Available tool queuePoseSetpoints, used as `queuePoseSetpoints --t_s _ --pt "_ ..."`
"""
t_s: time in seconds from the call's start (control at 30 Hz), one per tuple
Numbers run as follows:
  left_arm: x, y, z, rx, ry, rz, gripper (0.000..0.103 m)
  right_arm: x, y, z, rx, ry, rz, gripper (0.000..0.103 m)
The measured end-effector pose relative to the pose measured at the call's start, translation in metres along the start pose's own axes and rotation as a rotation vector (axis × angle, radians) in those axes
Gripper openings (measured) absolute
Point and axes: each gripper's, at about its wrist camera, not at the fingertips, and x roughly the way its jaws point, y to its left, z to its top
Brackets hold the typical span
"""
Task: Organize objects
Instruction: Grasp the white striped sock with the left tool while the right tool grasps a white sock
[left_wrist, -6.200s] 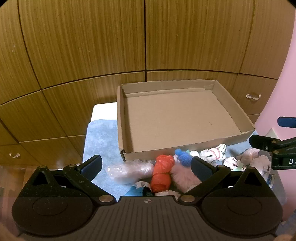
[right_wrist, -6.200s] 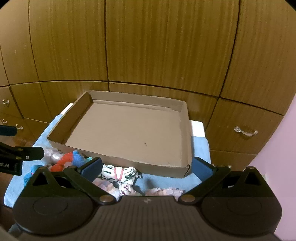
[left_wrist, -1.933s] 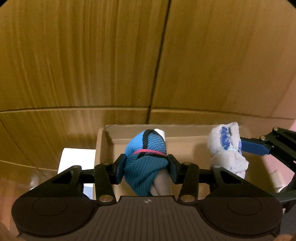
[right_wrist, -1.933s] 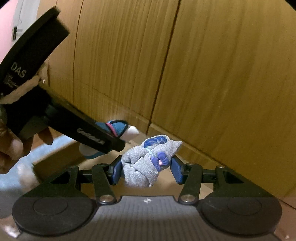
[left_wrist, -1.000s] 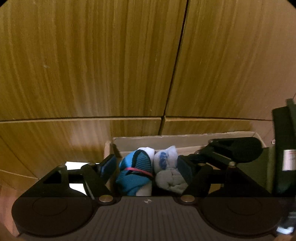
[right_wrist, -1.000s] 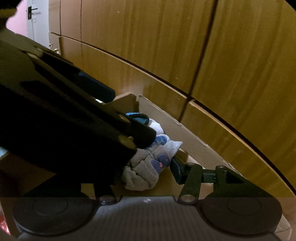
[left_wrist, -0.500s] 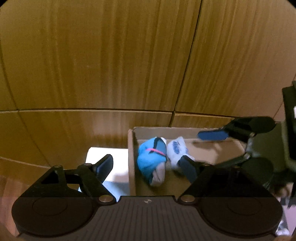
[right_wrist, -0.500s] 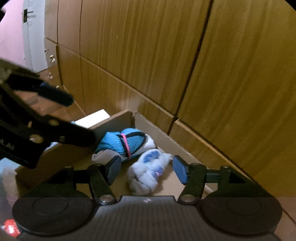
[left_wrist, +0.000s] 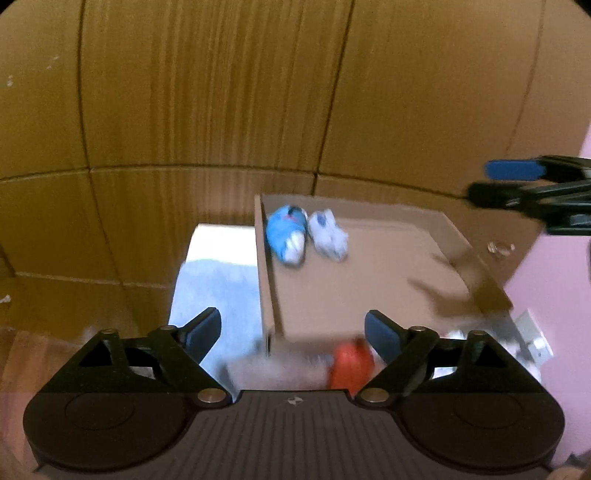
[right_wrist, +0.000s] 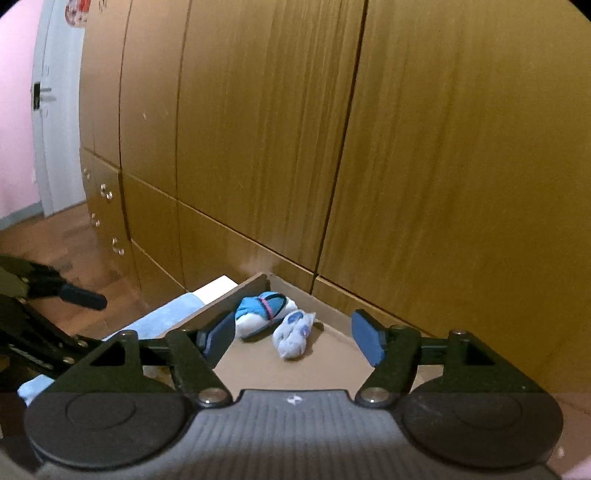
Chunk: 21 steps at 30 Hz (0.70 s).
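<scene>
Two rolled sock bundles, blue (left_wrist: 286, 236) and grey (left_wrist: 328, 240), lie side by side in the cardboard box's (left_wrist: 373, 295) far corner, apparently starting a row; both grippers (left_wrist: 293, 332) (right_wrist: 291, 341) hover empty, jaws open.

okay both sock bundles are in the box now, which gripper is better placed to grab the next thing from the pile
Probably the left gripper: its open jaws hang right over the red bundle in front of the cardboard box. The right gripper, also open, faces the box's corner, away from the pile.

No readable text, labels, brands or numbers anywhere in either view.
</scene>
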Motion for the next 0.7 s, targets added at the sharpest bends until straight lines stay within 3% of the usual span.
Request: queuePoseSetpoints --t_s 0.17,0.33,0.43,0.7 --pt "-0.009 -0.006 -0.042 0.019 0.016 -0.029 0.089 -0.026 0.053 -0.076 0.103 -0.042 -0.072 0.071" --pt "-0.017 -0.016 -0.072 0.095 0.024 -0.023 0.090 -0.035 0.103 -0.147 0.197 0.009 -0.093 0.067" --pt "-0.013 -0.018 -0.081 0.119 0.042 -0.014 0.090 -0.034 0.116 -0.157 0.190 0.019 -0.086 0.064" --pt "0.001 -0.023 -0.089 0.186 0.052 0.014 0.095 -0.071 0.134 -0.140 0.121 -0.024 -0.079 0.061"
